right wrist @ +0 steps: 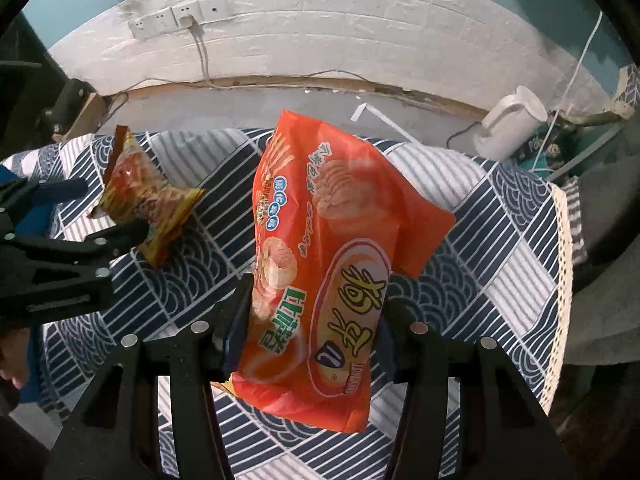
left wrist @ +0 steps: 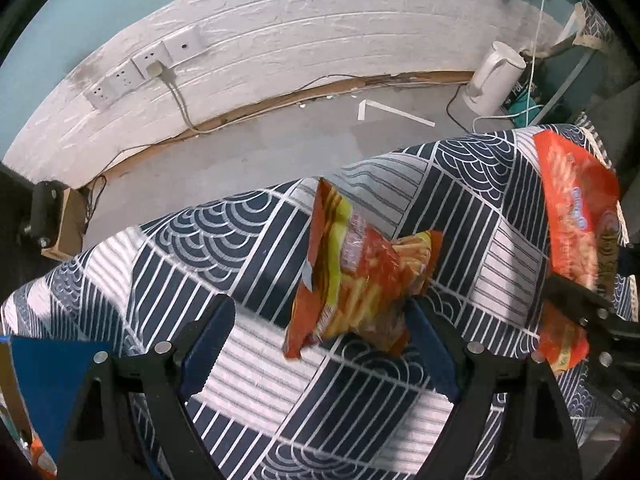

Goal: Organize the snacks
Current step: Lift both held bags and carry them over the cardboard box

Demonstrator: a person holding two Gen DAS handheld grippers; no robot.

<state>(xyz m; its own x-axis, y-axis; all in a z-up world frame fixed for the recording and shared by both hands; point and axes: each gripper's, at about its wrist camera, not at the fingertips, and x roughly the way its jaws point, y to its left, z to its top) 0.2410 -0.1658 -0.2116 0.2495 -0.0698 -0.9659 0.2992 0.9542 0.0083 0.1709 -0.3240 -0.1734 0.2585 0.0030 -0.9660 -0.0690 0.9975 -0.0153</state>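
The right gripper [right wrist: 312, 320] pinches the big orange snack bag [right wrist: 340, 264] above the patterned worktop [right wrist: 500, 240], likely for sorting, while the left gripper [left wrist: 320, 324] stands spread around the small chip bag [left wrist: 356, 272] (contact unclear), left of the orange bag.

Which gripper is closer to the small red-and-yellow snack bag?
Left. The left gripper stands open around the small snack bag on the tablecloth. The right gripper is off to the side, shut on the big orange bag.
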